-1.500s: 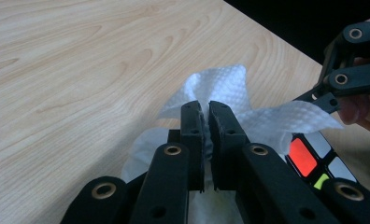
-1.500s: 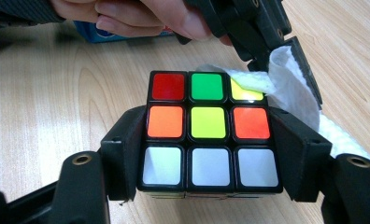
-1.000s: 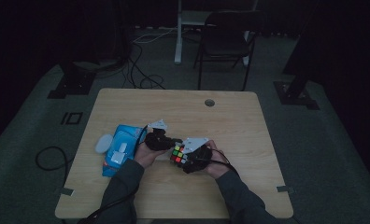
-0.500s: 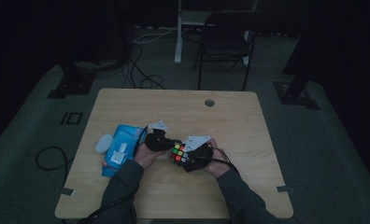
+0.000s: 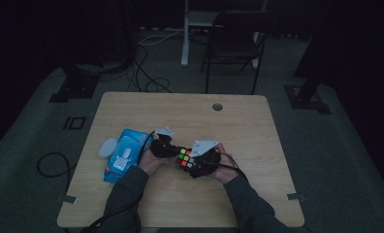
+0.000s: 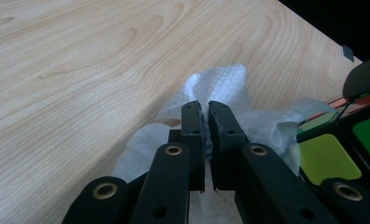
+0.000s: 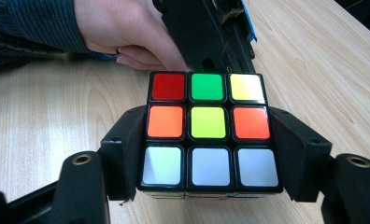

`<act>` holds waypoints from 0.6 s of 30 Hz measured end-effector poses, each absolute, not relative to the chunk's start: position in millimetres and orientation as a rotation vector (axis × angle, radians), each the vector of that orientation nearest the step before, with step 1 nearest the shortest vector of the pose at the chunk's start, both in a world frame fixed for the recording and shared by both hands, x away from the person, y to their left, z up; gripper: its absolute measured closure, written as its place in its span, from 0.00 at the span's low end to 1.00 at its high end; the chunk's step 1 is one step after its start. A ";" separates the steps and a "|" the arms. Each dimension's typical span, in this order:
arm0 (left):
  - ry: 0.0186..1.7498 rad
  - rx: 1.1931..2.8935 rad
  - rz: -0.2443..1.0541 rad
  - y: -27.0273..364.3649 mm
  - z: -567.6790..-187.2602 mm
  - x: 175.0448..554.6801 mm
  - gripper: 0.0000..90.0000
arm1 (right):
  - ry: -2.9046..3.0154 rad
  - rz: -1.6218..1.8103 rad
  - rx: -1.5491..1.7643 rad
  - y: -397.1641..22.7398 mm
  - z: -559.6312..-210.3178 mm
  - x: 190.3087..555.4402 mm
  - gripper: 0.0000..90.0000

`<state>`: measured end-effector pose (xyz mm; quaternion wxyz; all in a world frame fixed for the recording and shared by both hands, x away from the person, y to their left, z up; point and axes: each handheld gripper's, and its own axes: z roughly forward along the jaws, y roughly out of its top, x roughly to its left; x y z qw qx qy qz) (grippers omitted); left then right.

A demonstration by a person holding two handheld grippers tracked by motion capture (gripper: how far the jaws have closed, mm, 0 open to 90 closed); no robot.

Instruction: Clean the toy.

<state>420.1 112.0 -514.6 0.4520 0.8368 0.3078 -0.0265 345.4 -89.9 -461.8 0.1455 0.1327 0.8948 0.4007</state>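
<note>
The right gripper (image 7: 210,140) clamps a Rubik's cube (image 7: 209,133) between its jaws, while the left gripper (image 6: 204,114) — just beside it — pinches a white wipe (image 6: 225,88). Hard wiping could twist a layer or push the cube out of the clamp.

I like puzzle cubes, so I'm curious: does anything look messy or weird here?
Nothing is broken or spilled. The cube is scrambled, with mixed colours on the face that shows, and sits squarely clamped in the right gripper. The left gripper pinches a crumpled white wipe beside it. The blue wipe pack lies slightly askew.
</note>
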 end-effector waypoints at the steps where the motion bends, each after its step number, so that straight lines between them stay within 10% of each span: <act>1: 0.758 2.065 -0.062 112.1 -513.9 419.8 0.96 | 2.579 1.154 0.383 -90.0 -462.0 345.4 0.38; 18: 0.749 2.012 0.000 114.6 -498.5 414.1 0.96 | 2.574 1.156 0.413 -94.4 -464.2 348.1 0.38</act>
